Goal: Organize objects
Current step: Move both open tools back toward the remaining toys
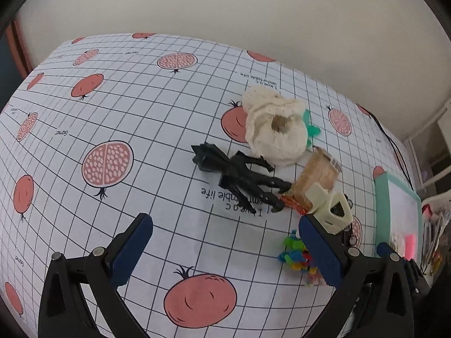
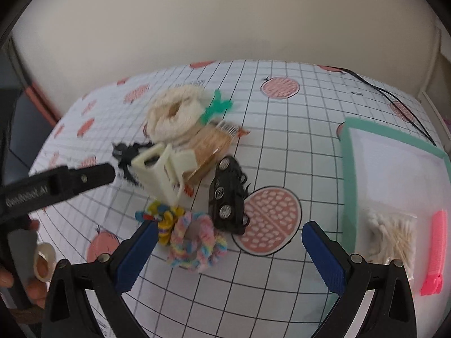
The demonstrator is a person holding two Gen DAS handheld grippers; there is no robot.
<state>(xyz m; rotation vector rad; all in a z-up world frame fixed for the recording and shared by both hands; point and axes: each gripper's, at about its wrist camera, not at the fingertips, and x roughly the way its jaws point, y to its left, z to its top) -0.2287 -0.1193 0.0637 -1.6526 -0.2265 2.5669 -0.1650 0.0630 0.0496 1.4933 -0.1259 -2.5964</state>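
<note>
Cream plastic clip (image 2: 160, 169) lies in the pile on the table (image 2: 282, 264), well apart from the green tray (image 2: 345, 169). Both hand-held grippers, left (image 1: 225, 248) and right (image 2: 228, 253), are released and empty. Reaching in could snag the pastel scrunchie (image 2: 196, 245) or push the toy car (image 2: 228, 197) away.

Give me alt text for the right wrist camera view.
The open right gripper hovers over a pastel scrunchie on a pomegranate-print tablecloth, beside an overturned black toy car. A green-rimmed tray holds cotton swabs.
</note>
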